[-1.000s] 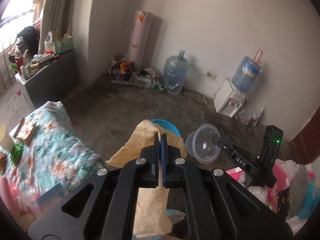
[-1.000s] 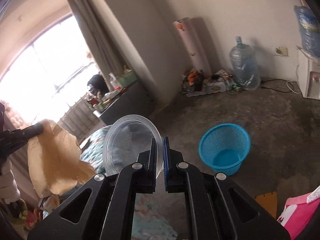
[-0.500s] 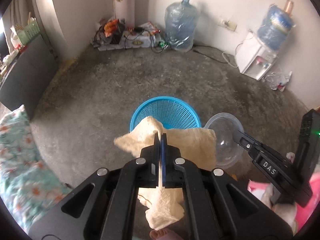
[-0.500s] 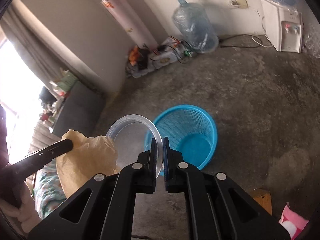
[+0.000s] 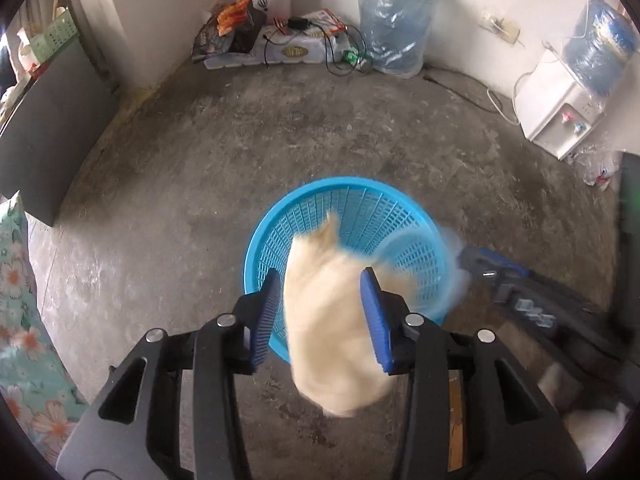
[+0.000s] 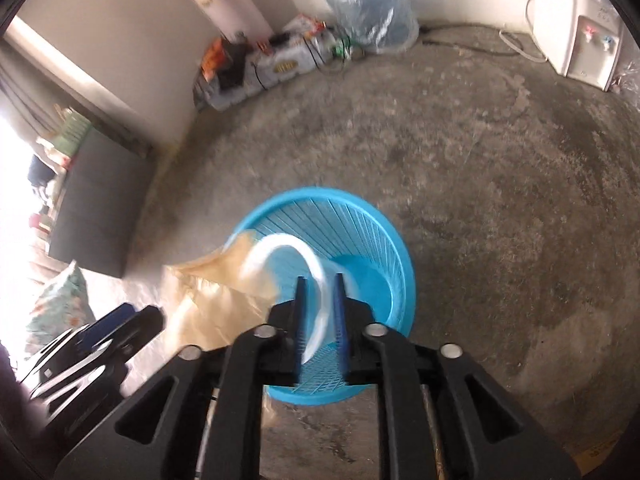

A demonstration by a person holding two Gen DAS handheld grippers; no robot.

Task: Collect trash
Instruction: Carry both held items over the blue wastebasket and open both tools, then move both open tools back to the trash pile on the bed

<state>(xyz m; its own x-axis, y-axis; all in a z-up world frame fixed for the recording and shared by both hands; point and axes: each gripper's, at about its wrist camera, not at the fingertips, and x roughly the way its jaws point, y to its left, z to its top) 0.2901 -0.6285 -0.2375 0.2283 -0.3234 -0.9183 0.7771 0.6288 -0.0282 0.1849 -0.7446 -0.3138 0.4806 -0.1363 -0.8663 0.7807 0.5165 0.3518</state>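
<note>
A blue mesh basket stands on the concrete floor right below both grippers. My left gripper hangs over its near rim with jaws opening. A crumpled tan paper, blurred, is loose between the pads. My right gripper is over the same basket, its jaws opening too. The rim of a clear plastic container arcs between the pads, blurred and untouched by them. The tan paper and left gripper show at lower left in the right wrist view. The right gripper shows blurred in the left wrist view.
A large water bottle and clutter with cables line the far wall. A white water dispenser stands at the right, a dark cabinet at the left. Floral bedding lies near left.
Both grippers have come down close over the blue basket and tipped more steeply downward. Both were shut on their items; now the jaws stand apart, and paper and container are slipping free.
</note>
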